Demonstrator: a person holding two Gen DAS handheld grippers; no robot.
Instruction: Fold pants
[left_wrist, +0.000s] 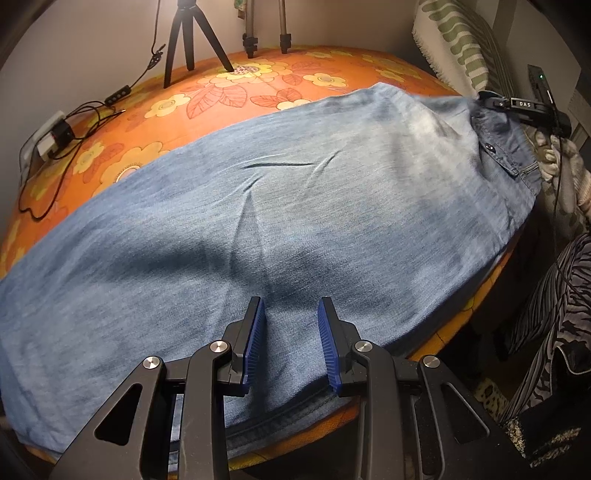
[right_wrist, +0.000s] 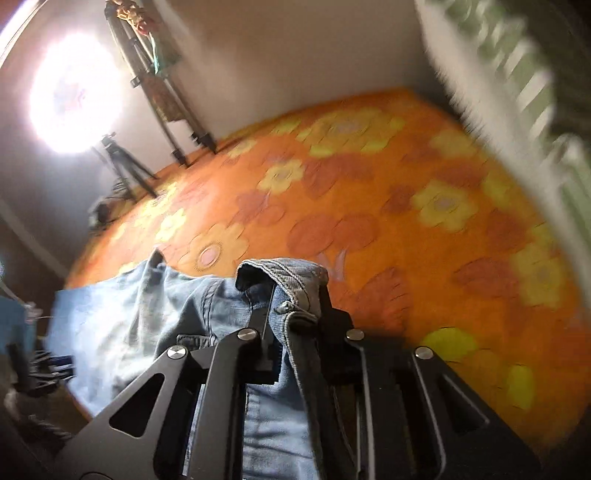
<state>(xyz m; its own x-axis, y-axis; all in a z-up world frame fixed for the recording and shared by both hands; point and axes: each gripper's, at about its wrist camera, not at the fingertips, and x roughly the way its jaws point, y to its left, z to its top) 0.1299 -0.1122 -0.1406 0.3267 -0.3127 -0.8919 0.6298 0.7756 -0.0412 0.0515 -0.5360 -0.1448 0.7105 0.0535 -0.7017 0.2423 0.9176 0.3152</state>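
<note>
The left gripper (left_wrist: 291, 332) hovers low over the pants (left_wrist: 280, 221), its two blue ribbed pads (left_wrist: 255, 343) spread apart with bare denim showing between them; it has hold of nothing. The near hem edge of the cloth runs just under its black linkage, close to the table's front edge.

The right gripper (right_wrist: 288, 306) has its jaws closed tight on the waistband (right_wrist: 284, 275) of the pants, the stitched band and a metal button bunched between the fingers and lifted off the surface. In the left wrist view this gripper (left_wrist: 517, 105) shows at the far right end of the denim, clamped at the waistband (left_wrist: 506, 155).

The pants, light blue jeans, lie lengthwise across the table, mostly flat, with a few shallow creases near the middle. The waist end is at the right, the legs run off toward the left.

Under them is an orange tablecloth (left_wrist: 221, 96) printed with yellow flowers and red leaves. At the back of the table stand a black tripod (left_wrist: 192, 40) and a grey tripod (left_wrist: 266, 29) against the wall. A black cable (left_wrist: 85, 110) trails to a small white box at the left edge. A bright round lamp (right_wrist: 74, 96) glares in the right wrist view, which is blurred. A white and green patterned cloth (left_wrist: 454, 44) hangs at the far right.
</note>
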